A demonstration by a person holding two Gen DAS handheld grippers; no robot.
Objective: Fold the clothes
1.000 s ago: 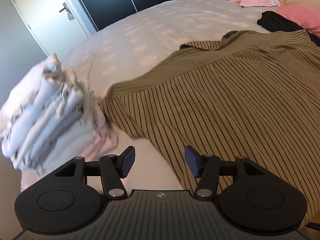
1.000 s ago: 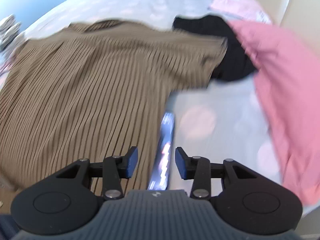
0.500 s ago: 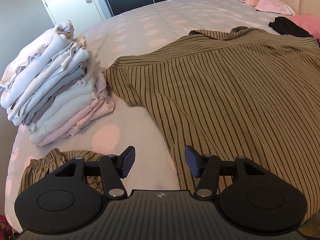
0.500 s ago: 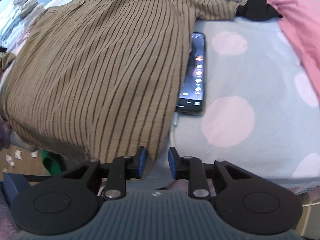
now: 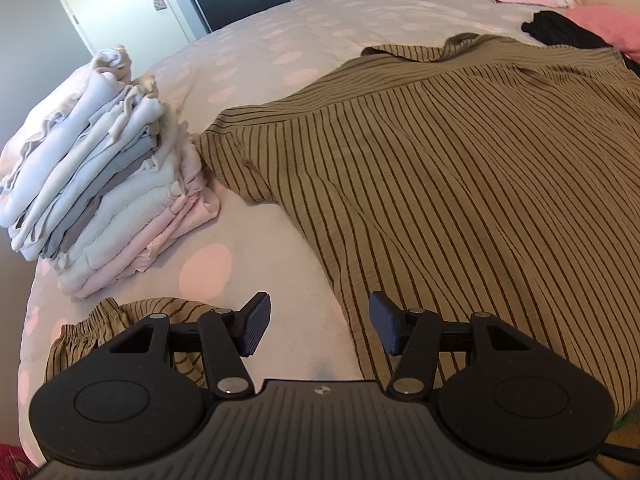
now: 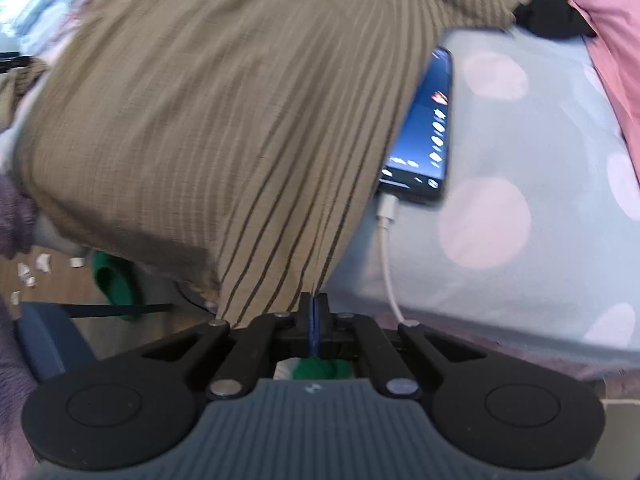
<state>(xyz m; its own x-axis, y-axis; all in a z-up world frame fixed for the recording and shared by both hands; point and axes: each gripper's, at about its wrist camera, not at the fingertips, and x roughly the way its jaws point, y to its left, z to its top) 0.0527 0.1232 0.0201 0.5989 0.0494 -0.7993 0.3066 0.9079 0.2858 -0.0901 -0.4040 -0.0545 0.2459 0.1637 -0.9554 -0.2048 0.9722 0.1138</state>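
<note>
Bed [image 6: 520, 272]; phone [image 6: 424, 136] half under shirt [image 6: 224, 112]

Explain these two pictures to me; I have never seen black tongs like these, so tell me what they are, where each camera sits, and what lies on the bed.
No robot here: a person holds a two-finger gripper in each hand, each carrying a camera that looks forward along its fingers. The left wrist view shows the left gripper open above the spotted bed, holding nothing. On the bed lie a brown striped shirt spread flat, a stack of folded clothes, and a smaller striped piece near the edge. The right wrist view shows the right gripper shut on the shirt's lower edge. A lit phone with a white cable lies partly under the shirt.
</note>
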